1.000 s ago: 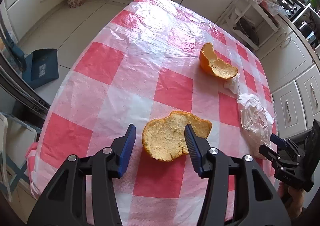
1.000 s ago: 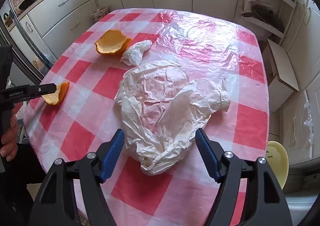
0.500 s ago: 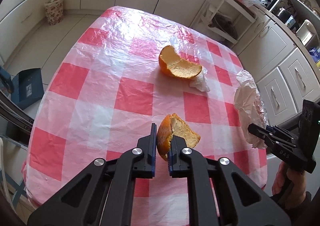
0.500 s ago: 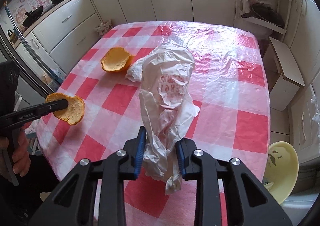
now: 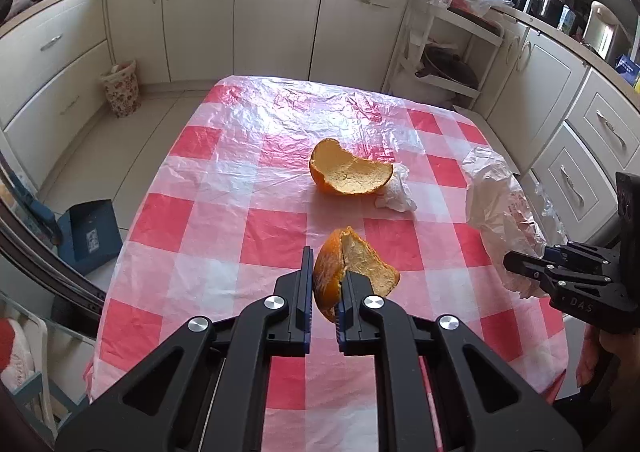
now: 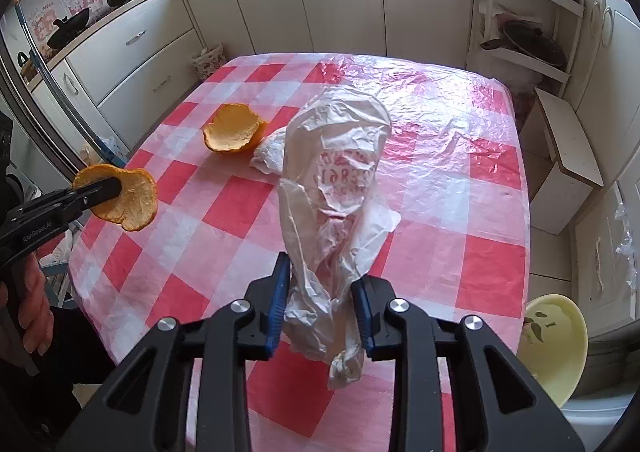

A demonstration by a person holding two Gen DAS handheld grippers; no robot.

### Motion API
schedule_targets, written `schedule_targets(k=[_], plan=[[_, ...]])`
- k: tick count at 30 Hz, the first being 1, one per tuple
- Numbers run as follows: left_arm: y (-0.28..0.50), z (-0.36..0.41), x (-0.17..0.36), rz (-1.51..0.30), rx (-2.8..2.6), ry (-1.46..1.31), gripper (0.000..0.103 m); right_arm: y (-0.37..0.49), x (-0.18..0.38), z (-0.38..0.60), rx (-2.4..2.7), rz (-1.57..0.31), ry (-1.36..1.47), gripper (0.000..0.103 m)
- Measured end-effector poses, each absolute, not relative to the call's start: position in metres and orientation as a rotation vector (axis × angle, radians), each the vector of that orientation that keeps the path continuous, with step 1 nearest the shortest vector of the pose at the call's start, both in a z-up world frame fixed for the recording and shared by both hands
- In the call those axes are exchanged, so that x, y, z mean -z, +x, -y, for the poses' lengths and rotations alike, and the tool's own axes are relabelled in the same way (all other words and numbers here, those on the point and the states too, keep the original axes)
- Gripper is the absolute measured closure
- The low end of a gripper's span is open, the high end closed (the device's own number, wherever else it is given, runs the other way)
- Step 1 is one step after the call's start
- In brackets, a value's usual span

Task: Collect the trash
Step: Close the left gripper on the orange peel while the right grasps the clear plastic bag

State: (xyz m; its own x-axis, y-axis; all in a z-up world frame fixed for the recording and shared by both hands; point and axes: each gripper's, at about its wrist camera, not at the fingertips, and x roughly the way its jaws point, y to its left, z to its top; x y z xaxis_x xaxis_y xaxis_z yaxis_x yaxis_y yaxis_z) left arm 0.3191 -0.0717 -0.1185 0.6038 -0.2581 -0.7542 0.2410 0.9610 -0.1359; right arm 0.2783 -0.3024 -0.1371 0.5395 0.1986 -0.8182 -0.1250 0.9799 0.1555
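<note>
While the checked table (image 5: 208,219) carries the remaining litter, the right gripper (image 6: 320,304) is clamped on the gathered end of a crumpled plastic bag (image 6: 340,179), which hangs clear above the table's near edge. The left gripper (image 5: 323,292) pinches one orange peel (image 5: 352,264) at its rim, raised off the table near the front. A second orange peel (image 5: 348,171) lies cup-up at table centre, touching a small wadded tissue (image 5: 396,191) on its right side.

Peel half (image 5: 348,171) on table (image 5: 224,219); crumpled tissue (image 5: 396,191) touching its right side.
</note>
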Motion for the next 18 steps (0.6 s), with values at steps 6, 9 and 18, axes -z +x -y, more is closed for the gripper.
schedule_targets(k=[6,9,18], plan=[[0.308,0.089,0.108,-0.819,0.290,0.042,0.094,0.272,0.137,0.317,-0.158,-0.977,0.090,0.072],[0.303,0.099,0.104,-0.793,0.297,0.072,0.094,0.270,0.137,0.325,-0.141,-0.977,0.097,0.072],[0.292,0.129,0.100,-0.757,0.335,0.123,0.094,0.259,0.134,0.350,-0.099,-0.962,0.126,0.072]])
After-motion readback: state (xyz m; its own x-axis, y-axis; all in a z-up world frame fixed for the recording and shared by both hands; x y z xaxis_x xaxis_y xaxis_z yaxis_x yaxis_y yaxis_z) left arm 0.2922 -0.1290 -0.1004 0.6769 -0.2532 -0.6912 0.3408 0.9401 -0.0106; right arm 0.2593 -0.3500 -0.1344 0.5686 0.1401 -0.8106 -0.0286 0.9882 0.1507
